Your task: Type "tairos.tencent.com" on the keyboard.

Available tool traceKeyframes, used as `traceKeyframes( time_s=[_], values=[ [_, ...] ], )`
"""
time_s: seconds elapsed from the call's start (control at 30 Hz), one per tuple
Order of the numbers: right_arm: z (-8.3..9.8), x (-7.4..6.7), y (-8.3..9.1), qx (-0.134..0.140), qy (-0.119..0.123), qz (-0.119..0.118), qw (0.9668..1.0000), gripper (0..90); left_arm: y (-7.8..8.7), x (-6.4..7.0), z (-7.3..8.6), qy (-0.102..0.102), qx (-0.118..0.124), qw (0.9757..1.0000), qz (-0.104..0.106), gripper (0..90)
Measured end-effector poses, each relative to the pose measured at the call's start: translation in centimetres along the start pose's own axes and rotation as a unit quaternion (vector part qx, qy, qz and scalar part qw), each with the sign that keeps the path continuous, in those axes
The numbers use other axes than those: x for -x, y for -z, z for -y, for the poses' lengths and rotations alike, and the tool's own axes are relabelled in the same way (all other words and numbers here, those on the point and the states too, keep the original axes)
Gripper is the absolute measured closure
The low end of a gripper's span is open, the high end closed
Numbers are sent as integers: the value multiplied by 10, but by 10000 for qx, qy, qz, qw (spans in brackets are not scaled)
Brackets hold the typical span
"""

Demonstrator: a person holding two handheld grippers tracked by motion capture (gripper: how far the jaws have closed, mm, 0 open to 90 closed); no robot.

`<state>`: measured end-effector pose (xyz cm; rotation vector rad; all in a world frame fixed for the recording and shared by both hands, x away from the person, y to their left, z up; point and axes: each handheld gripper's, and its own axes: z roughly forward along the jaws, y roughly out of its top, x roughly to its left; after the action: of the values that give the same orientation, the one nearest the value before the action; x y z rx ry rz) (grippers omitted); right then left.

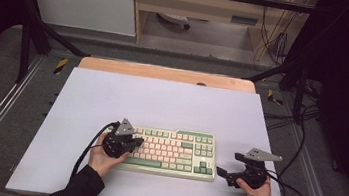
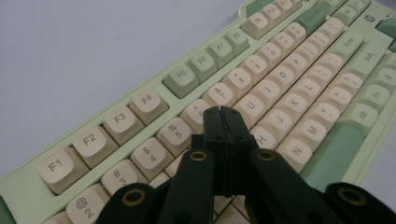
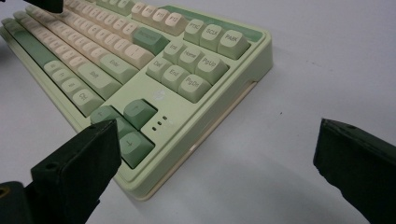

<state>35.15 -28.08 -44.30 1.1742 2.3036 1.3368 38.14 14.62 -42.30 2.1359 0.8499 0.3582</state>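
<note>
Presently the keyboard (image 1: 171,151) is being kept on the white table (image 1: 161,106); the left gripper (image 2: 223,114) is being held over its keys, jaws together, while the right gripper (image 3: 210,154) is being held beside its right end, jaws apart.

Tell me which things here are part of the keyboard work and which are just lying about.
In use:
- keyboard
- left gripper, jaws shut over the letter keys
- right gripper, jaws open beside the arrow-key corner

Just there:
- white table mat
- loose cables at the right
</note>
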Motion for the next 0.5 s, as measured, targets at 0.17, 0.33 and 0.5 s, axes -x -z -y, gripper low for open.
traceKeyframes(
  time_s=[0.17, 0.33, 0.5],
  values=[
    [0, 0, 0, -23, -16, 6, 10000, 14, -4, -1, 1, -30, -59, 10000, -51, 900],
    [0, -1, -1, -35, -14, 0, 10000, 14, -6, -1, 2, -23, -102, 9999, -71, 900],
    [0, 0, 0, -20, -10, -1, 10000, 14, -4, 0, 2, -14, -5, 10000, -29, 900]
  ],
)
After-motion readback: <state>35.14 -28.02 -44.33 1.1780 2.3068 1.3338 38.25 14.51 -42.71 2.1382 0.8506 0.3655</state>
